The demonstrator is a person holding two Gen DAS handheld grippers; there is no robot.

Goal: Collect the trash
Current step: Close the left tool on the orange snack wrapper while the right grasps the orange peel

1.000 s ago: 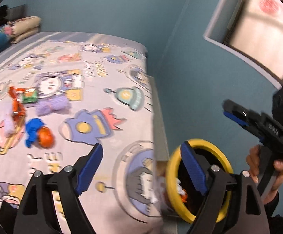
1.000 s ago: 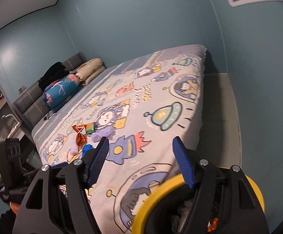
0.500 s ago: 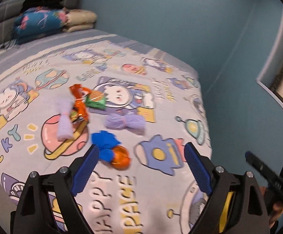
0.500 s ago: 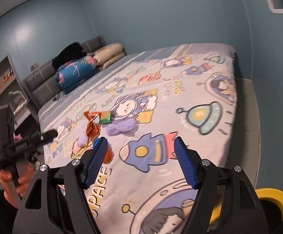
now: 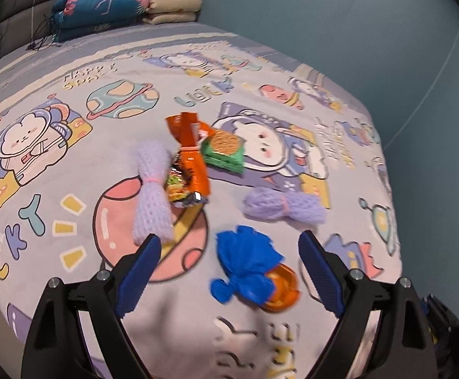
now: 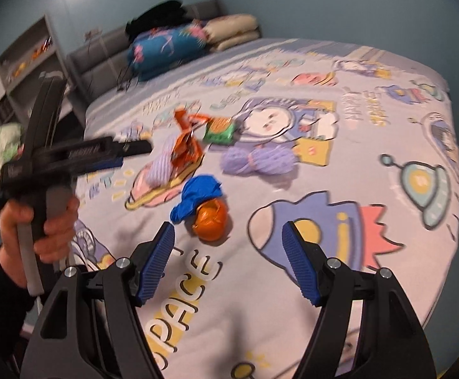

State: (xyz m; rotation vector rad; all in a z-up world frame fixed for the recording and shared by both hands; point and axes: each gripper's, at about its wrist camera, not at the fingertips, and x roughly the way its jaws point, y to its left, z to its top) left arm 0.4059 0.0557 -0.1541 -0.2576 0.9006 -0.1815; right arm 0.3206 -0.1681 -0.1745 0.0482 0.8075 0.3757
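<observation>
The left gripper (image 5: 229,262) is hanging wide open and empty, and the blue wrapper (image 5: 245,268) is lying between its fingertips at lower centre, long axis slanting from upper right to lower left, an orange ball (image 5: 281,287) touching it. The right gripper (image 6: 229,255) is gaping empty too, the pair just above it. The left looks nearer. A second ago a yellow bin was filling both views; now the bedspread (image 5: 71,94) is.
</observation>
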